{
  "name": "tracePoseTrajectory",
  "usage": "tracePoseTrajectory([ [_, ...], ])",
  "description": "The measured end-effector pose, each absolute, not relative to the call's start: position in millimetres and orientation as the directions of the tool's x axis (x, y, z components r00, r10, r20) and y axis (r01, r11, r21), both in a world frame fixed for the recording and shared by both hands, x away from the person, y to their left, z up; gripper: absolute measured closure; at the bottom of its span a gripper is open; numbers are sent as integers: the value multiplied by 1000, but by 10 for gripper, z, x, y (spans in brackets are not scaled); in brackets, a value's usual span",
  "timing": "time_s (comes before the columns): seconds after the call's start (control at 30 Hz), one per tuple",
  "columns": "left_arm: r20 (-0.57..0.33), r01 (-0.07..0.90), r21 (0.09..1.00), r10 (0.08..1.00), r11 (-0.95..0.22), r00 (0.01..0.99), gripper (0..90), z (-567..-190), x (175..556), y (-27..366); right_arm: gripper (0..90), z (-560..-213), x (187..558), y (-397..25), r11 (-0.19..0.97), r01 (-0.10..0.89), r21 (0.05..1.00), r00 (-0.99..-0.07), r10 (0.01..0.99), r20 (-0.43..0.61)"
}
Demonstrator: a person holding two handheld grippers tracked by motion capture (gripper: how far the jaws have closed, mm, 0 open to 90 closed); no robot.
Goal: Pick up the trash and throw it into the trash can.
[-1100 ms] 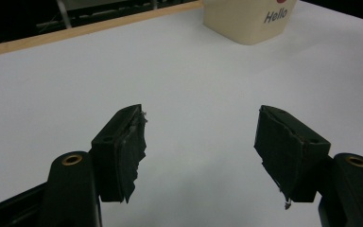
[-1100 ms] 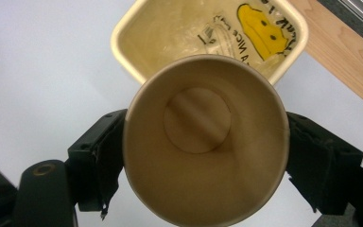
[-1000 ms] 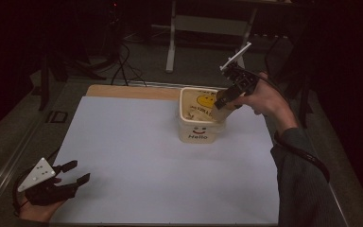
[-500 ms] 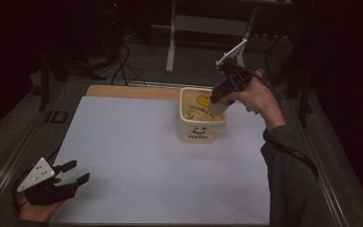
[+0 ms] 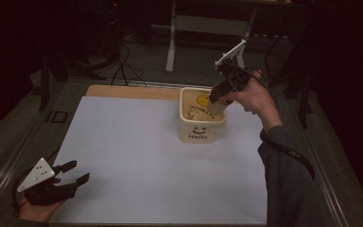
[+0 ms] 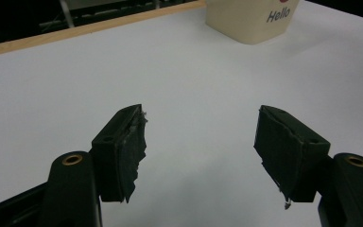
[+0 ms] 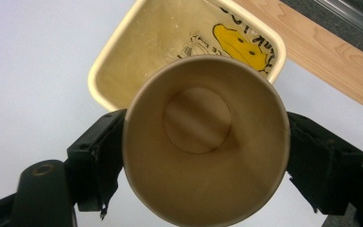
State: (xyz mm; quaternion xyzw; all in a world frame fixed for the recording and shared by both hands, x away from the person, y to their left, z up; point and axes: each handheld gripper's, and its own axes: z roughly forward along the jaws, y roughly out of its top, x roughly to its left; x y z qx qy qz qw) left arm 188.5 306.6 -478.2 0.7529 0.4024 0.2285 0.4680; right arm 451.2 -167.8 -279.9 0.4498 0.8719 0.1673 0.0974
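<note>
One paper cup [image 7: 203, 142] clamped in my right gripper [image 5: 220, 97] hangs over the bin [image 5: 201, 135], unreleased; left gripper [image 5: 71, 177] idles agape at seven o'clock.

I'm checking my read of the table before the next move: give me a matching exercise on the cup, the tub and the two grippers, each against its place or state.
Things:
1. paper cup
2. cream tub
3. left gripper
4. right gripper

States:
A. open, low at the near left corner of the white mat
B. stands on the mat, "Hello" on its side
C. shut on the cup over the tub
D. empty, gripped by its sides

Pairs: 1-D, 2-B, 3-A, 4-C
</note>
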Motion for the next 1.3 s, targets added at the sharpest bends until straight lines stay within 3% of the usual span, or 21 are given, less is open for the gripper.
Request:
tracePoseTrajectory([
  [0.8,-33,392,889,821,-236,570,339,-4785,1880,3074,180,-3180,4632,-1571,547,754,364,-578,816,-28],
  [0.93,-31,392,888,821,-238,570,338,-4785,1879,3077,109,-3216,4629,-1534,554,744,374,-588,808,-26],
  [1.3,-31,391,889,823,-236,567,339,-4783,1875,3079,129,-3234,4552,-1546,617,691,377,-654,756,-38],
])
